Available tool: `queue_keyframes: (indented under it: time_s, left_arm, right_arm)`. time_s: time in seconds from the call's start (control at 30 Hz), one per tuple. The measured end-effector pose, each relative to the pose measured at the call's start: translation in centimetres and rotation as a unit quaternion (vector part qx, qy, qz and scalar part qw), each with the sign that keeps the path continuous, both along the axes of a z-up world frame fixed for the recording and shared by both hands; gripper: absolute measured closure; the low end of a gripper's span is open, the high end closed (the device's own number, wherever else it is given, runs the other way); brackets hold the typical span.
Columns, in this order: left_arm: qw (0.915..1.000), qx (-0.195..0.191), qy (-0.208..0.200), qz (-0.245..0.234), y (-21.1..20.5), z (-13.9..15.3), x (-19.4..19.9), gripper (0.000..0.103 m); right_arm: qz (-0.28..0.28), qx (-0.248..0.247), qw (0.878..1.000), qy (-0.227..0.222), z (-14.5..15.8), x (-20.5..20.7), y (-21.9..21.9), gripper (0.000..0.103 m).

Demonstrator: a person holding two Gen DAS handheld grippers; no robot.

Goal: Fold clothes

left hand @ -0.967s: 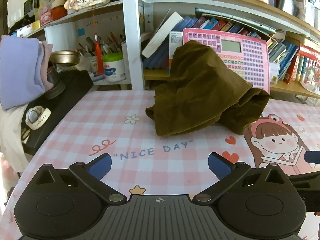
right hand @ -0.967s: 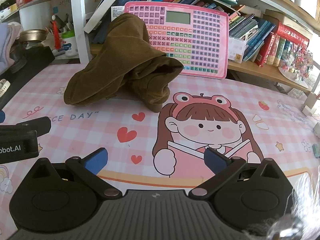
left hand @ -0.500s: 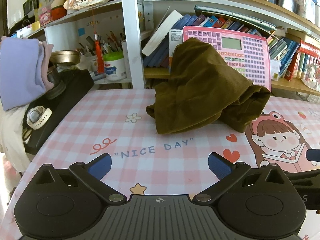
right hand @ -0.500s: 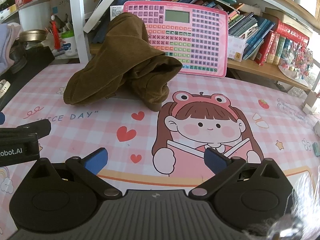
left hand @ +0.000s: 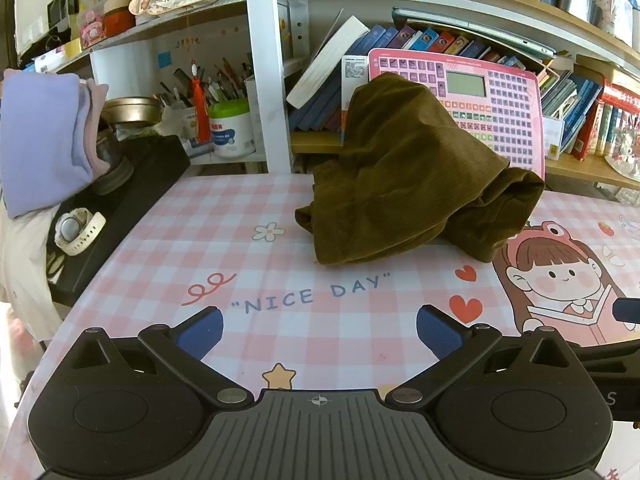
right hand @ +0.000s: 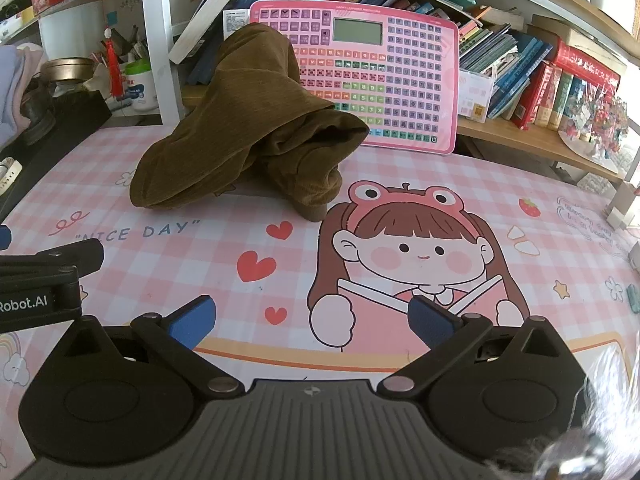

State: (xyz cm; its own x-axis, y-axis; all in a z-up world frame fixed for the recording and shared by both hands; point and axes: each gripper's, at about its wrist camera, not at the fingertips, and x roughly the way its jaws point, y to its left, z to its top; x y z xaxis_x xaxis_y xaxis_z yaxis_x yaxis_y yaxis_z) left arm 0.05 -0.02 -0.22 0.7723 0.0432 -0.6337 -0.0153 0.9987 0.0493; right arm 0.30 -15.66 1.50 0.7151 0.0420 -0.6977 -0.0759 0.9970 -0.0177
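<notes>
- Little has moved since the earlier frames: both views have crept slightly nearer the brown garment (left hand: 412, 184), which lies just as heaped as before.
- Left gripper (left hand: 319, 332) sits low in its frame with fingers spread wide, holding nothing, above the "NICE DAY" print on the tabletop (left hand: 248, 264).
- Right gripper (right hand: 311, 320) is equally wide open and empty, over the cartoon girl print.
- Crumpled, the garment occupies the upper centre of both frames, its top leaning against the pink keyboard toy (right hand: 384, 72) propped at the shelf.
- Risk, as I judge it: pulling the cloth forward could topple that toy, and a pinch into the bunched layers may catch several folds at once, so it spreads unevenly.
</notes>
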Motion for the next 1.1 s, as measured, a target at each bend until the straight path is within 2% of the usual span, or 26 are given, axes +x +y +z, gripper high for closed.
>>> queue_keyframes:
  time_s: [1.1]
  left_arm:
    - [1.0, 0.002, 0.003, 0.005, 0.46, 0.09, -0.12, 0.0]
  right_arm:
    - [-0.009, 0.005, 1.0, 0.005, 0.02, -0.28, 0.09, 0.0]
